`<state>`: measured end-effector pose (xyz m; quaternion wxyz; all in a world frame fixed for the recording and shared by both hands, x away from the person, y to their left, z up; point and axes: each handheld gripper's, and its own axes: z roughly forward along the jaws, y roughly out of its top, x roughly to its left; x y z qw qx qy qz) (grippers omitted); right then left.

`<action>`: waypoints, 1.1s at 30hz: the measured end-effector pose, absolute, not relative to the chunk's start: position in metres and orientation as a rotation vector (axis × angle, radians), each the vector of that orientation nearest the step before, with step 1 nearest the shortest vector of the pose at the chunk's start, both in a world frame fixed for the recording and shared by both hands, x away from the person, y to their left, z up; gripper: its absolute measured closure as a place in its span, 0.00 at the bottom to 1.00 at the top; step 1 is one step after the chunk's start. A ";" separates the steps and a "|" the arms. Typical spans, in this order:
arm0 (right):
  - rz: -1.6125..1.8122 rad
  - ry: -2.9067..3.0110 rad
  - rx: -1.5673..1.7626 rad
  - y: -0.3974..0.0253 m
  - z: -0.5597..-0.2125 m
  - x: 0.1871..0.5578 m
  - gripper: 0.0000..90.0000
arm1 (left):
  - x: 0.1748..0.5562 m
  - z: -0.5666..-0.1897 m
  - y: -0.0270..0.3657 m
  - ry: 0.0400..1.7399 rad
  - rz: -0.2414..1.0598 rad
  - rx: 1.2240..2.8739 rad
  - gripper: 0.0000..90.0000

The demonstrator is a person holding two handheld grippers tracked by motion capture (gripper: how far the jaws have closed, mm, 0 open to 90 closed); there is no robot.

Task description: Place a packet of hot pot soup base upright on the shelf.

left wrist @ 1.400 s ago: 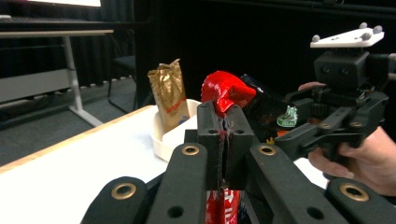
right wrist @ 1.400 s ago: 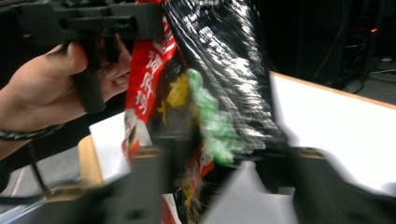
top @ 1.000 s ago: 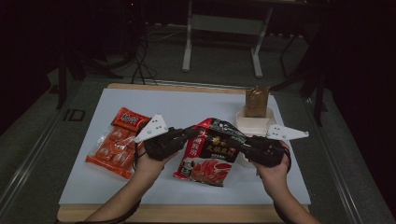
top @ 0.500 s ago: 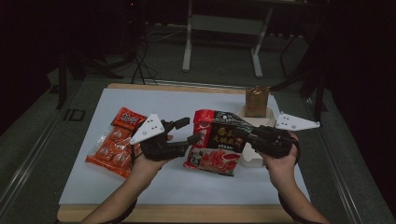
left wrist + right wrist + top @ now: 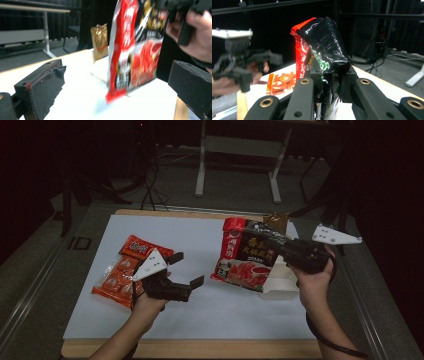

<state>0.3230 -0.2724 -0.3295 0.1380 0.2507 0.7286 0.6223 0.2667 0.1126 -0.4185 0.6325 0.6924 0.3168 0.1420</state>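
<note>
Your right gripper [image 5: 280,251] was clamped on the pouch [image 5: 246,255], lifted above the tray [image 5: 280,282]. Your left gripper [image 5: 189,269] stood apart, empty, beside the snacks [image 5: 120,276].

Right gripper [image 5: 280,247] is clamping the red-and-black food pouch [image 5: 245,256], lifting it tilted above the white tray [image 5: 280,282]. Left gripper [image 5: 187,270] is hovering with jaws spread over the white table [image 5: 200,235], touching nothing, just beside the orange snack packet [image 5: 117,275]. A brown bag [image 5: 276,221] is standing behind the pouch.

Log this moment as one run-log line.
right tool: shut on red-black pouch, lifted | left tool: open, apart | orange packet: on table
</note>
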 end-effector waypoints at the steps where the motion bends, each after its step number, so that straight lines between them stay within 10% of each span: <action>1: 1.797 2.101 0.727 -0.275 -0.327 0.324 0.86 | 0.266 -0.425 0.114 0.728 0.298 1.579 0.01; 33: 1.590 1.930 0.841 -0.362 -0.340 0.395 0.85 | 0.225 -0.503 0.129 0.704 0.346 1.681 0.01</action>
